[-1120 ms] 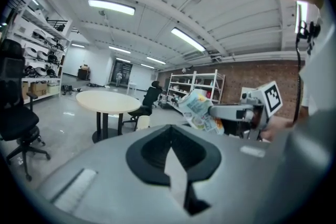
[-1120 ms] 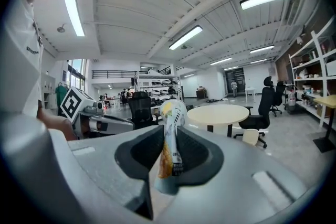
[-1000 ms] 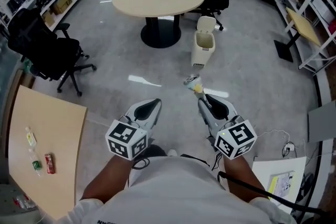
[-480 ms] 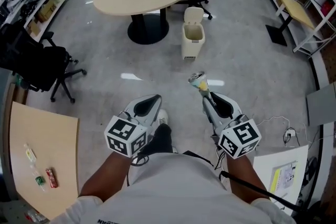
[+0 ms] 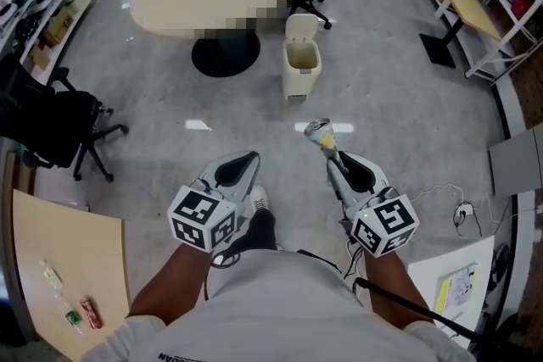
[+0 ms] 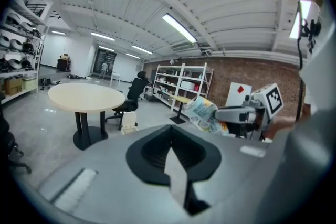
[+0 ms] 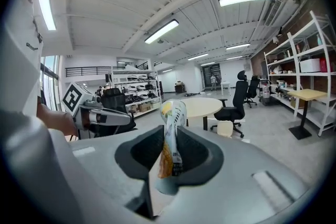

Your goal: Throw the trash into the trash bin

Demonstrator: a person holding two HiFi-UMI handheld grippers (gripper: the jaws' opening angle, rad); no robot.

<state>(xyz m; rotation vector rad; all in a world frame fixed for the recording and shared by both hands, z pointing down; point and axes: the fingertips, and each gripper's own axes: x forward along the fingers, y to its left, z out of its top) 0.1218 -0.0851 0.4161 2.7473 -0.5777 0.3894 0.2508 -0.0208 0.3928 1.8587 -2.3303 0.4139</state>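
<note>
Crumpled wrapper (image 5: 318, 131) upright in right tool (image 5: 326, 150); cream bin (image 5: 302, 70), lid up, well apart

**Room swung leftward in the head view, a step taken**

The trash bin (image 5: 302, 64), seen a second ago slightly right of the wrapper (image 5: 319, 132) held in the right gripper (image 5: 331, 158), is now found slightly left of it. The round table (image 5: 223, 55) is carried towards the picture's left, and the black chair (image 5: 47, 127) is pushed against that side, partly cut off. Less of the wooden desk (image 5: 72, 254) is shown, and the small items (image 5: 75, 314) near its left edge are brought close to the picture's bottom. A dark shoe (image 5: 254, 226), earlier tucked beside the left gripper (image 5: 244, 165), is now set further forward.
</note>
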